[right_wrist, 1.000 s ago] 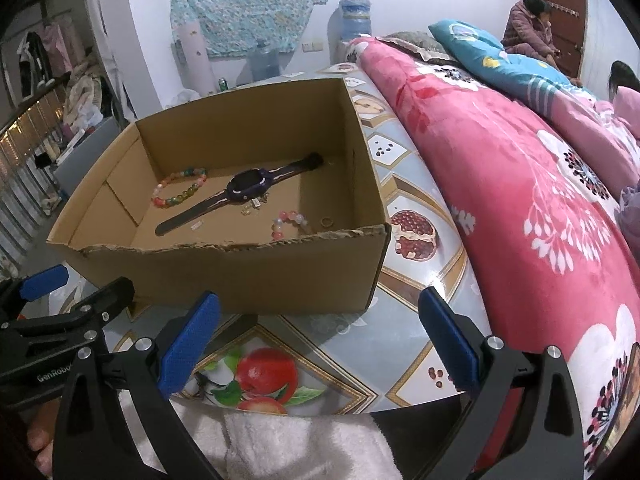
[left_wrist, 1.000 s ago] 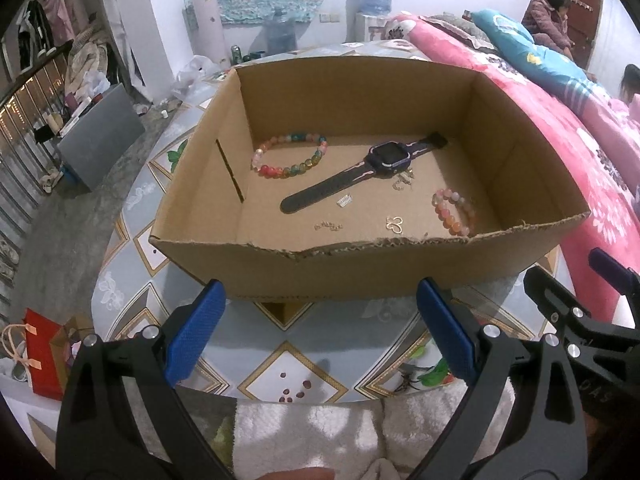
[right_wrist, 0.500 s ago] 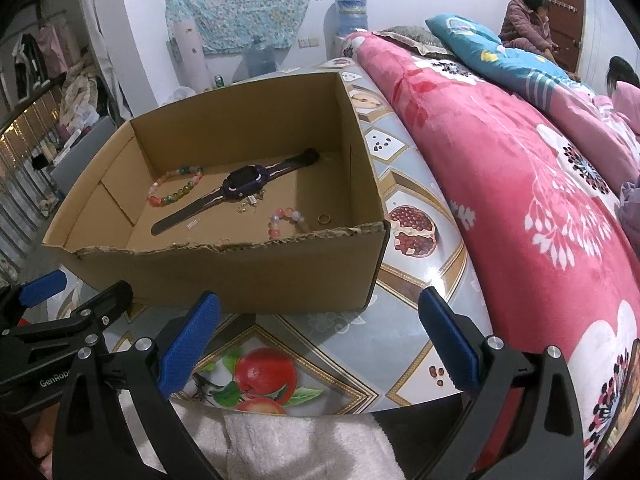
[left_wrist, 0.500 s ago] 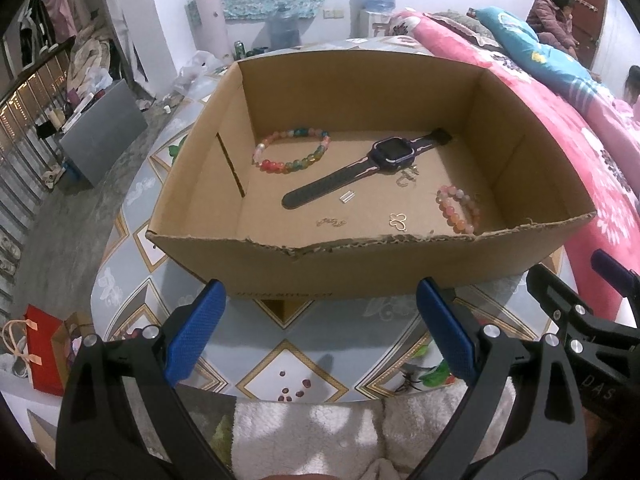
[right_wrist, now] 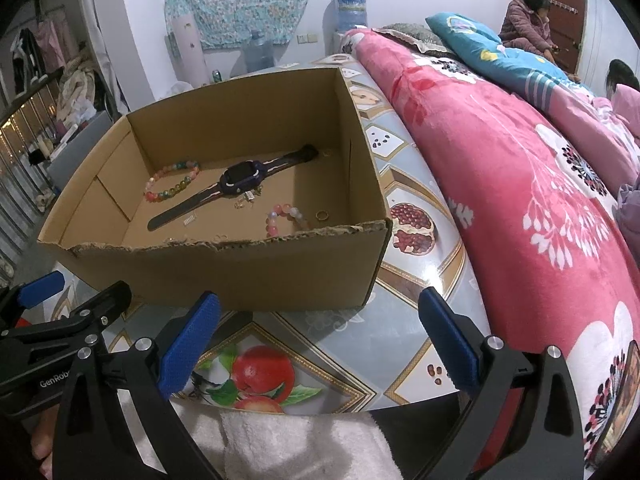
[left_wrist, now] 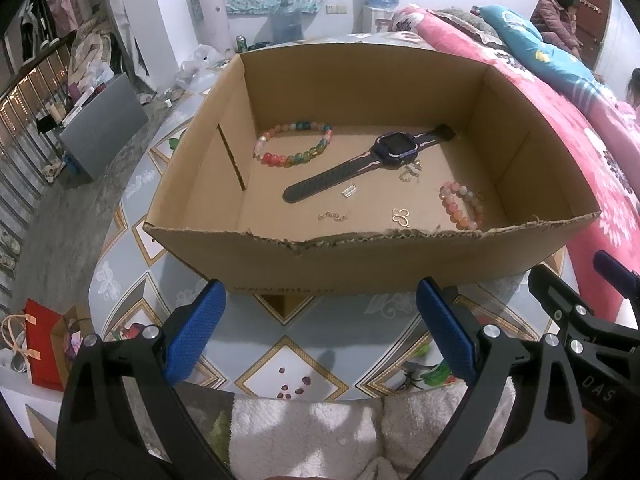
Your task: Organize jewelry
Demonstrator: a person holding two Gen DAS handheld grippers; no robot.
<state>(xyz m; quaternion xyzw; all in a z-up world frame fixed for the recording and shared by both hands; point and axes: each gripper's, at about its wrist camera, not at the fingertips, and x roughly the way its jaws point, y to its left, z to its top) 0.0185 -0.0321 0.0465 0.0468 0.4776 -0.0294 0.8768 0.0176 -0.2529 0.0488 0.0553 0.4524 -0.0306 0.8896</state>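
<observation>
An open cardboard box (left_wrist: 360,268) sits on the patterned tabletop (left_wrist: 288,364), with a pink flowered blanket (right_wrist: 520,184) just beside it on the right. All the jewelry lies on the box floor. A dark watch (left_wrist: 384,160) stretches diagonally across the middle. A multicoloured bead bracelet (left_wrist: 294,143) lies toward the far left corner, and a pink bead bracelet (left_wrist: 460,206) toward the near right corner. Between them are small metal pieces: a butterfly-shaped charm (left_wrist: 401,217), a short chain piece (left_wrist: 333,216) and a little clasp (left_wrist: 348,191). From the right-hand view a gold ring (right_wrist: 322,215) shows close to the pink bracelet.

Both tools hover over the tabletop on the near side of the box, apart from it. The left gripper (left_wrist: 320,332) has its jaws spread wide and empty; the right gripper (right_wrist: 320,340) is likewise released, grasping nothing. A white fluffy sleeve (right_wrist: 280,440) shows beneath them.
</observation>
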